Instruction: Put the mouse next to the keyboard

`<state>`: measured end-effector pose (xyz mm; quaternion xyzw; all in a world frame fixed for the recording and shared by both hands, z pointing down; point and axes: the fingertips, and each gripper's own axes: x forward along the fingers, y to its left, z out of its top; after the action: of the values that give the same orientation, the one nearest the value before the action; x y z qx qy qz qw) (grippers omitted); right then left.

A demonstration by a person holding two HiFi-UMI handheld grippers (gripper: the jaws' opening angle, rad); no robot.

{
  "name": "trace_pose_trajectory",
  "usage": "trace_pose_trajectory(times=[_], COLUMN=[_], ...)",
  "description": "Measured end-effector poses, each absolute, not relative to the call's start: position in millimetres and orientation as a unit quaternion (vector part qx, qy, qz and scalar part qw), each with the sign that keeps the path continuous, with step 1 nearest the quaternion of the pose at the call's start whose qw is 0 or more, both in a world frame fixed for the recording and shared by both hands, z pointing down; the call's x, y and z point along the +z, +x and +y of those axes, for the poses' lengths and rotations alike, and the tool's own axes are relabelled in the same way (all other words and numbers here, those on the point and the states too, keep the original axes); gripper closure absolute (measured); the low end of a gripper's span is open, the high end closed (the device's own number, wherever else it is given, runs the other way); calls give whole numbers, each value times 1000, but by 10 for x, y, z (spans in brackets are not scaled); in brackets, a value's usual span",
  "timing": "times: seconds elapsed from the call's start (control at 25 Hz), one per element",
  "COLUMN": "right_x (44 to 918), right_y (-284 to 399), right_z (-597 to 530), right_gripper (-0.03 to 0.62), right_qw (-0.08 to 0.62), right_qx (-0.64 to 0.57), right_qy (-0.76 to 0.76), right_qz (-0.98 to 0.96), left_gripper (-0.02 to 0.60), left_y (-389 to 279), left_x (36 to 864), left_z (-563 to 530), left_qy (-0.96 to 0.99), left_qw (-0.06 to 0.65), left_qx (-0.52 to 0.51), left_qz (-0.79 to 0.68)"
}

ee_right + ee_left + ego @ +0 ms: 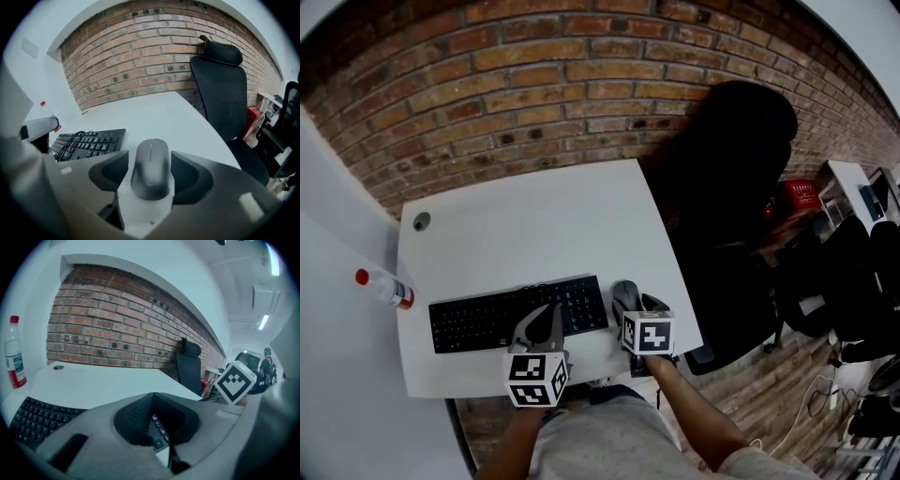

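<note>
White desk, smooth dark-grey oval mouse lying between parted right tongs, left tongs closed, empty.

White table: keyboard, mouse just right, bottle left edge

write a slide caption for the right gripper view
Open right gripper straddles the mouse beside the keyboard on the desk

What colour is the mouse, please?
Dark grey; the mouse shows best in the right gripper view.
</note>
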<state>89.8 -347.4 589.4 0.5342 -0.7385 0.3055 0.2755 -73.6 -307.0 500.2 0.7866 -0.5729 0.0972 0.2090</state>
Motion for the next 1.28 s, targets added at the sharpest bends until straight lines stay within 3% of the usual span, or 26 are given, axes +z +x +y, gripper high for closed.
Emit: trace_pose_trajectory(times=[0.36,1.28], right_x=[5467,4585], right_y=[545,-318], right_z=[-3288,-2682], right_gripper=[422,580], right_qw=[238,179], right_qx=[262,165], right_qy=[516,477], right_qz=[-780,-845], left_gripper=[588,588], left_y=[-1002,-1598], left_x=[4895,4647], left_z=[-2874,-2371], left_qy=[781,784], left_qw=[208,192], left_qx=[81,59], left_qz=[-584,-587])
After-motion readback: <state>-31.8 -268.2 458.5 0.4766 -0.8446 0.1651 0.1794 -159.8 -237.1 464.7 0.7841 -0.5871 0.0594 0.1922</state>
